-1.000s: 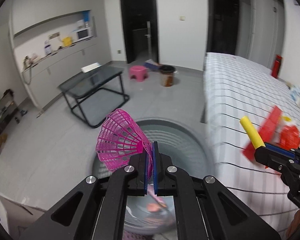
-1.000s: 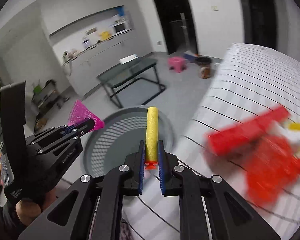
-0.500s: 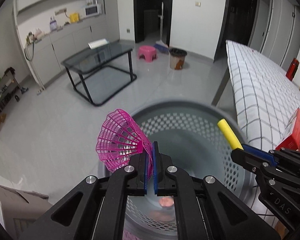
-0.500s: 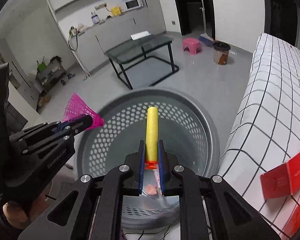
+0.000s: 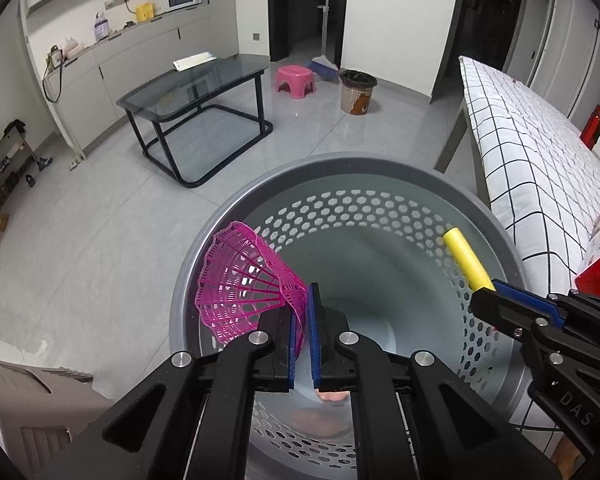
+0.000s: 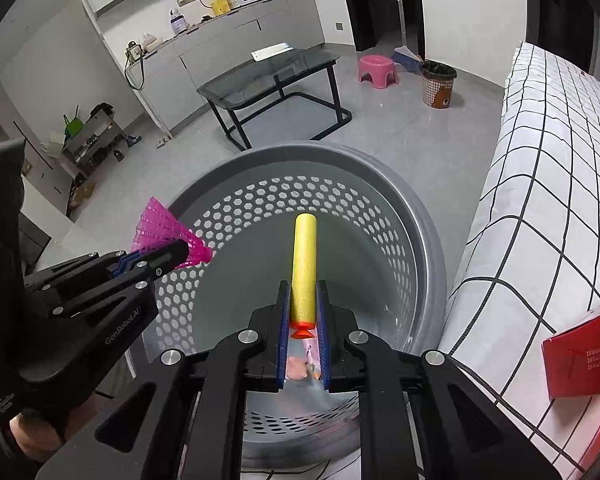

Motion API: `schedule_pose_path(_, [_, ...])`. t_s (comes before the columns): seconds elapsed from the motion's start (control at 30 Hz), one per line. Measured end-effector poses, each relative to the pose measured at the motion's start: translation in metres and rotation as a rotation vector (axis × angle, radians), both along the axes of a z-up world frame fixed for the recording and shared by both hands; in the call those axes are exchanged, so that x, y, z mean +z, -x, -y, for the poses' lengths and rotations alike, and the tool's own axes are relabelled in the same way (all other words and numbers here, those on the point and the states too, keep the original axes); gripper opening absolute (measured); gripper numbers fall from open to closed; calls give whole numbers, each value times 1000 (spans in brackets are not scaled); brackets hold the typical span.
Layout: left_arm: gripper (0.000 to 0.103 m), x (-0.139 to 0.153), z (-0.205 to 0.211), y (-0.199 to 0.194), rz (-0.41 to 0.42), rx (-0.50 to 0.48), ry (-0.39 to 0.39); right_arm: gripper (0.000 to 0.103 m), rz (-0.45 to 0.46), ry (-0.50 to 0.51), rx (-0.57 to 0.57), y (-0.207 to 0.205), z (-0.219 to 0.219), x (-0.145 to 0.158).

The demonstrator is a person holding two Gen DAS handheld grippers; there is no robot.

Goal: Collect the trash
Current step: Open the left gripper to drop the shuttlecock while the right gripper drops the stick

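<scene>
A grey perforated basket [image 5: 340, 164] stands on the floor beside the bed, and both grippers hang over its mouth. My left gripper [image 5: 302, 300] holds a pink plastic shuttlecock [image 5: 244, 276] by the narrow end of its skirt. Its jaws are opening, a thin gap shows between the blue pads, and the skirt is still caught there. My right gripper [image 6: 304, 292] is shut on a yellow foam dart [image 6: 305, 264] with an orange tip, which points forward over the basket [image 6: 300, 152]. Something pink lies at the basket's bottom [image 5: 332, 396].
The bed with a white checked cover [image 5: 540, 168] runs along the right, with a red box [image 6: 580, 356] on it. Farther off stand a glass table [image 5: 192, 88], a pink stool [image 5: 294, 78] and a small bin [image 5: 358, 92]. A grey box [image 5: 32, 400] sits at the lower left.
Both grippers have come down and swung away from the bed until they hang over the basket's mouth. The gap between the left pads is slightly wider. Shuttlecock and dart stay gripped.
</scene>
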State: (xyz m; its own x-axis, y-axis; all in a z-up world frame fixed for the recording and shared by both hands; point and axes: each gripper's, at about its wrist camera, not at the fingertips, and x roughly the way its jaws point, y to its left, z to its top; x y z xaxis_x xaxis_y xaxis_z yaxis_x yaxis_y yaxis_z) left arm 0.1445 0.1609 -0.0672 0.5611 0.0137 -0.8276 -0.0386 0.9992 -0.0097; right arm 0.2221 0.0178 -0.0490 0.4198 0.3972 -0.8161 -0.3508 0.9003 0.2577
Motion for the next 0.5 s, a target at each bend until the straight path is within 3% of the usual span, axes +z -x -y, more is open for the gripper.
schedule_pose_path(0.13, [9, -4, -4, -1, -26, 15, 4, 14, 3, -4, -5, -1, 1, 1])
schedule_pose_path(0.23, [15, -4, -7, 0, -32, 24, 3, 24, 10, -2, -10, 1, 3, 1])
schedule_pose_path(0.33, [30, -3, -7, 1, -25, 35, 2, 26, 17, -3, -10, 0, 3, 3])
schedule_pose_path(0.4, [48, 0, -9, 3, -16, 40, 1, 26, 18, -2, -7, 0, 2, 3])
schedule_pose_path(0.5, [53, 4, -11, 7, 4, 48, -4, 26, 22, -1, -7, 1, 2, 4])
